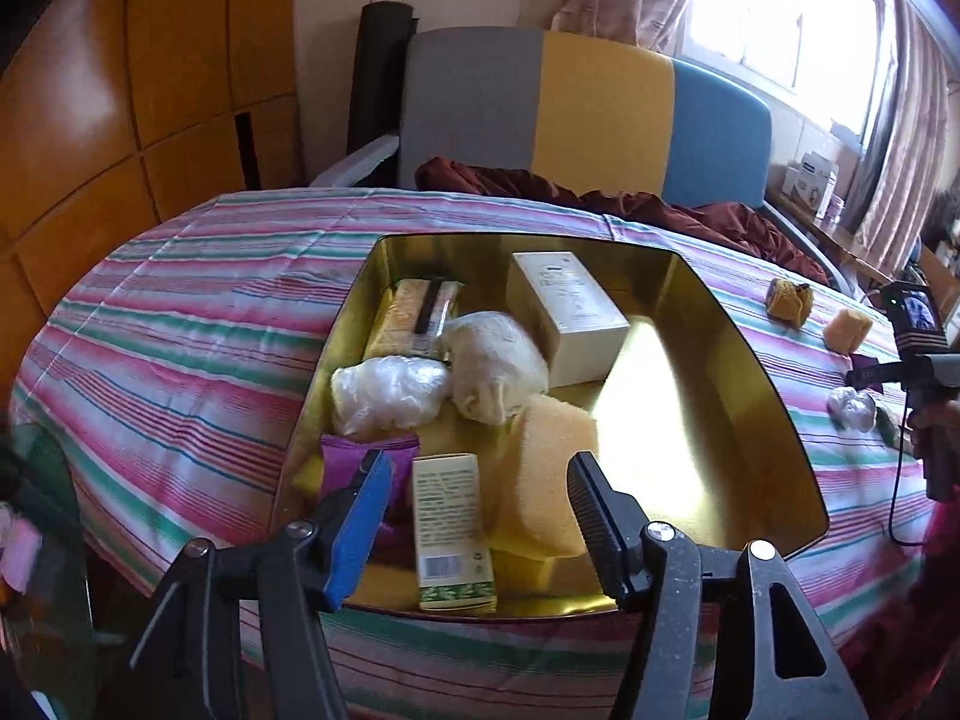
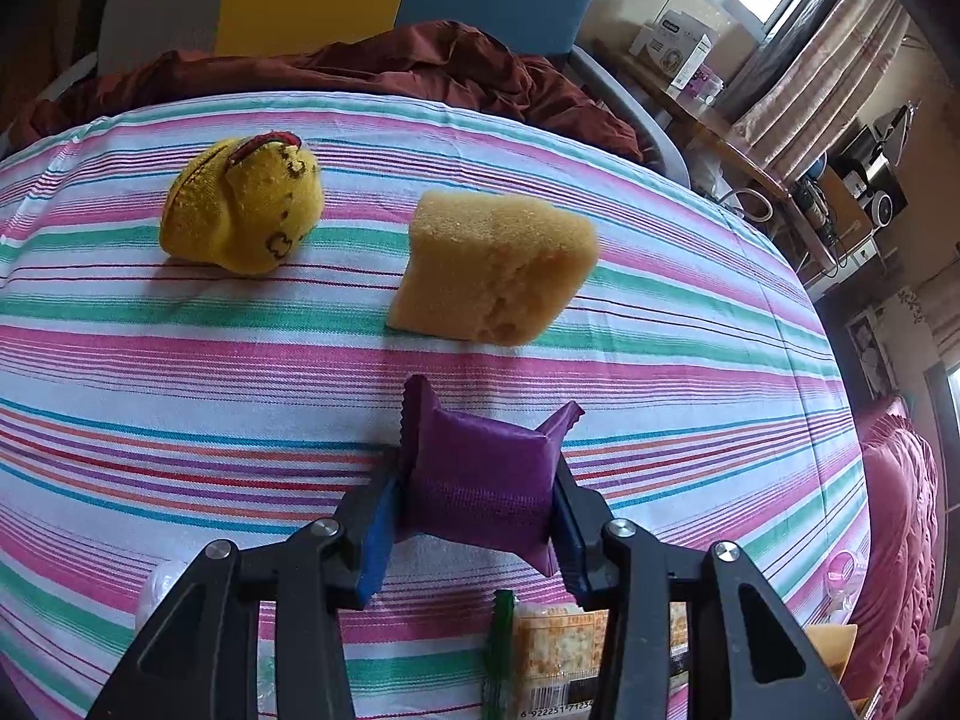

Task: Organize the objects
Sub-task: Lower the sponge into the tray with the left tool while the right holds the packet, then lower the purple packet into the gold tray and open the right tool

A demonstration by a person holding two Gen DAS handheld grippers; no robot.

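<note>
A gold tray (image 1: 738, 324) on the striped table holds a white box (image 1: 570, 312), a cracker pack (image 1: 414, 312), a cream sock ball (image 1: 492, 366), a clear plastic bundle (image 1: 384, 390), a purple packet (image 1: 360, 456), a green-and-white box (image 1: 450, 528) and a yellow sponge (image 1: 552, 480). My left gripper (image 1: 480, 504) is open and empty over the tray's near edge. My right gripper (image 2: 477, 516) is shut on a purple packet (image 2: 480, 474) above the cloth. Beyond it lie a yellow sock ball (image 2: 246, 204) and a yellow sponge (image 2: 492, 264).
A cracker pack (image 2: 558, 660) and a clear plastic bundle (image 2: 156, 588) lie under the right gripper. The right gripper shows at the far right of the left wrist view (image 1: 864, 375). A grey, yellow and blue chair (image 1: 588, 114) with a maroon cloth (image 1: 630, 204) stands behind the table.
</note>
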